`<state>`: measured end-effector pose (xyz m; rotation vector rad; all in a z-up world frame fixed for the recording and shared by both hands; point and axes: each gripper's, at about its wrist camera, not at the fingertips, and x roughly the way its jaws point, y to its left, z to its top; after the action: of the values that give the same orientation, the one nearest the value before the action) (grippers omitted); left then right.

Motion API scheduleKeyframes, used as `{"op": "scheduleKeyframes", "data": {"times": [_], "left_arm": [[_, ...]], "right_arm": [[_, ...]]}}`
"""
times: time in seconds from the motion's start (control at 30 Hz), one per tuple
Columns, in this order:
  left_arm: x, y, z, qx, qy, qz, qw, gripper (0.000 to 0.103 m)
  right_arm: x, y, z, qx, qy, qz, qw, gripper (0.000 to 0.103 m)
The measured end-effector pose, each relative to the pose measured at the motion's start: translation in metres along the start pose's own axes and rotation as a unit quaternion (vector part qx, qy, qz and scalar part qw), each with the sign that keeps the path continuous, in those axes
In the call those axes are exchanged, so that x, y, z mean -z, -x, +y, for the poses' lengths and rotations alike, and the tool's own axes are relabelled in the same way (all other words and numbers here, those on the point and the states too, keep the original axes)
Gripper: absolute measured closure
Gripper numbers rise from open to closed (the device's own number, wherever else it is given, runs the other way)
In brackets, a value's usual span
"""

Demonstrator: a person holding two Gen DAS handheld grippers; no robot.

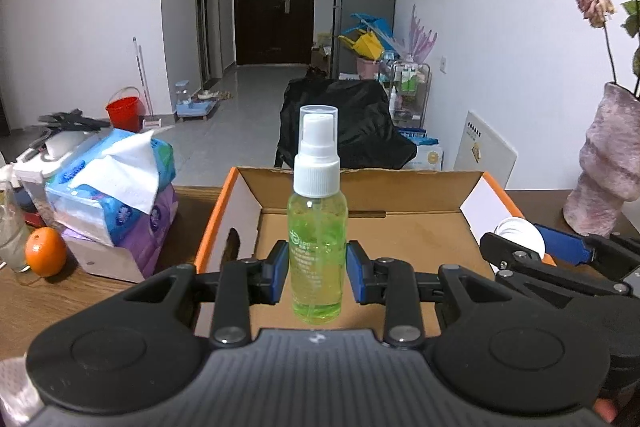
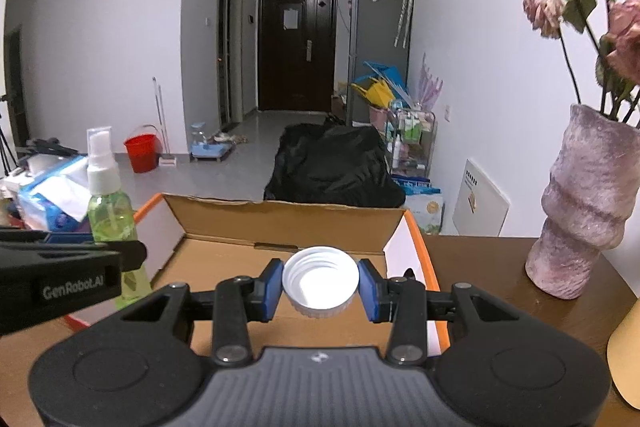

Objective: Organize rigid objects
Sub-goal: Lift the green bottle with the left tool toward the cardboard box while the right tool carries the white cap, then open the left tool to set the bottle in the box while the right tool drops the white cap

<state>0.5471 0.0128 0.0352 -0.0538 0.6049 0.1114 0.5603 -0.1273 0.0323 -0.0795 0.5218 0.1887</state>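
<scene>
While both tools hung over the box, each held 1 item.
Left gripper (image 1: 316, 269): blue pads clamped upright on a clear plastic spray bottle of green liquid (image 1: 317, 239).
Right gripper (image 2: 320, 289): pads clamped on a white ribbed plastic screw cap (image 2: 320, 281), its hollow side facing the camera.
Beneath: open brown cardboard box with orange edges (image 2: 280, 223) on a dark wooden table (image 2: 480, 267).
Far right: mottled pink ceramic vase (image 2: 580, 211).

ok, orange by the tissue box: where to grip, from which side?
Grip the orange across its widest middle, coming from above: it is round and sits on the table, with the tissue box close on one side and a bottle on the other.
</scene>
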Motion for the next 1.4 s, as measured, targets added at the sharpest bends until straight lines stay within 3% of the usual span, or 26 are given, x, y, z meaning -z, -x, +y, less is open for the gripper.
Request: {"op": "scheduleKeyframes", "data": {"times": [0.3, 0.7, 0.73, 0.77, 0.8, 0.83, 0.87, 0.93, 1.03, 1.4], "left_arm": [[-0.002, -0.039, -0.002, -0.016, 0.021, 0.030, 0.9992, 0.071], [0.001, -0.069, 0.009, -0.027, 0.026, 0.049, 0.9981, 0.070], [0.001, -0.069, 0.010, -0.025, 0.026, 0.046, 0.9983, 0.065], [0.001, -0.068, 0.012, -0.026, 0.025, 0.045, 0.9983, 0.044], [0.001, -0.067, 0.014, -0.029, 0.027, 0.043, 0.9982, 0.033], [0.001, -0.065, 0.016, -0.037, 0.032, 0.039, 0.9981, 0.015], [0.002, -0.064, 0.018, -0.043, 0.036, 0.035, 0.9978, 0.003], [0.001, -0.062, 0.022, -0.039, 0.045, 0.030, 0.9978, 0.001], [0.001, -0.061, 0.027, -0.036, 0.057, 0.036, 0.9971, 0.000], [0.002, -0.053, 0.034, -0.036, 0.055, 0.036, 0.9972, 0.000]], "right_arm": [[0.004, -0.035, -0.005, 0.005, -0.029, 0.032, 0.999, 0.064], [0.013, -0.063, -0.002, 0.011, -0.014, 0.064, 0.998, 0.064], [0.013, -0.064, -0.003, 0.011, -0.013, 0.065, 0.998, 0.064], [0.012, -0.066, -0.004, 0.012, -0.013, 0.066, 0.998, 0.063], [0.013, -0.066, -0.005, 0.015, -0.014, 0.069, 0.997, 0.051], [0.011, -0.068, -0.007, 0.016, -0.015, 0.072, 0.997, 0.036], [0.012, -0.068, -0.008, 0.017, -0.013, 0.071, 0.997, 0.029], [0.014, -0.066, -0.008, 0.020, -0.008, 0.067, 0.998, 0.011], [0.016, -0.064, -0.010, 0.013, -0.009, 0.067, 0.998, 0.001], [0.018, -0.054, -0.011, 0.007, -0.008, 0.064, 0.998, 0.000]]}}
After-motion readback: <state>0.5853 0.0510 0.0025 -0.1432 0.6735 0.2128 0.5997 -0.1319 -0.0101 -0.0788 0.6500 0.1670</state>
